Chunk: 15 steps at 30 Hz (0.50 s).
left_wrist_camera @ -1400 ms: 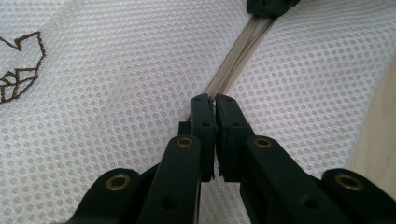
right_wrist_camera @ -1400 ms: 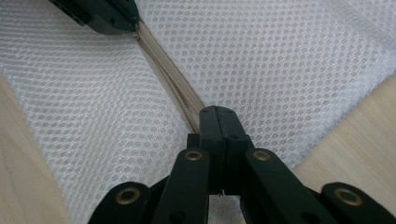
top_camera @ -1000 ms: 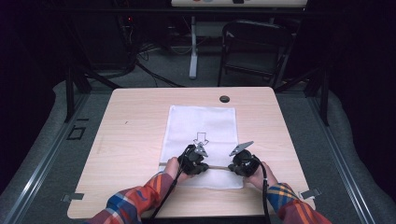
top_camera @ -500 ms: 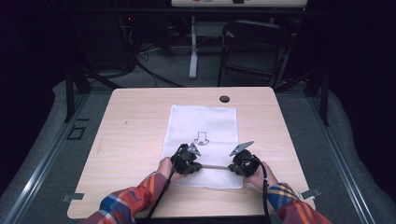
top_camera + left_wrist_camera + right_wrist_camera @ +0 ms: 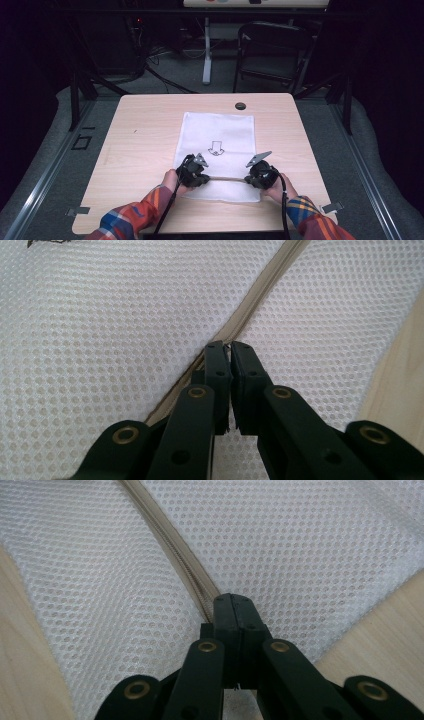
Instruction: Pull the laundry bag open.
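The white mesh bag (image 5: 218, 150) lay flat at the centre of the table (image 5: 140, 150). Both grippers sat at its lower edge (along the beige zipper (image 5: 226, 178)): the left gripper (image 5: 224, 351) and right gripper (image 5: 231, 601) were each clenched on that zipper.

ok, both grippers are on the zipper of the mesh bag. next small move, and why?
Probably slide the left gripper a little further along the zipper, away from the right gripper, which anchors. Both sets of jaws look shut on the beige zipper line of the white mesh bag; the left seems to pinch the pull, though that is too small to confirm.
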### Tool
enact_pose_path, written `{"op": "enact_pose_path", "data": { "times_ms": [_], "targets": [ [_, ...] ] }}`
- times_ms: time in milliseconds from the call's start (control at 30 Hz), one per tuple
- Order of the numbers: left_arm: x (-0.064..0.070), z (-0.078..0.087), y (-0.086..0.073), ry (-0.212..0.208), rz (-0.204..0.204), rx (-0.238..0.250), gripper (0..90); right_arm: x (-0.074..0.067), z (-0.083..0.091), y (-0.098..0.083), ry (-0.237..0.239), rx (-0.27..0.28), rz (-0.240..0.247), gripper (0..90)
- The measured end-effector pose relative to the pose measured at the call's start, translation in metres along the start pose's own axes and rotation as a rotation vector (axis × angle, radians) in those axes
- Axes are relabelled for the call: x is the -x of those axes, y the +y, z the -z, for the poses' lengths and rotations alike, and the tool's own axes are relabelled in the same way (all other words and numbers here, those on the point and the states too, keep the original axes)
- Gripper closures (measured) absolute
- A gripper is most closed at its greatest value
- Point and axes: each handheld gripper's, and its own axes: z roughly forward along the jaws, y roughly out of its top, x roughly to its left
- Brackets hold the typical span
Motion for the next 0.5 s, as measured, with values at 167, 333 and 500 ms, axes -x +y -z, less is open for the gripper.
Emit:
{"op": "enact_pose_path", "data": {
  "times_ms": [167, 333, 500],
  "targets": [
    [-0.0018, 0.0038, -0.0053, 0.0, 0.018, -0.009, 86.8, -0.0015, 0.0002, 0.0014, -0.038, -0.013, 0.041, 90.0],
    [-0.0003, 0.0026, -0.0051, -0.001, 0.022, -0.01, 86.8, -0.0013, -0.0009, 0.0018, -0.06, -0.005, 0.045, 90.0],
    [-0.0013, 0.004, -0.0057, 0.006, 0.028, -0.013, 86.9, 0.0, -0.0005, 0.0014, -0.053, -0.004, 0.044, 90.0]
  ]
}}
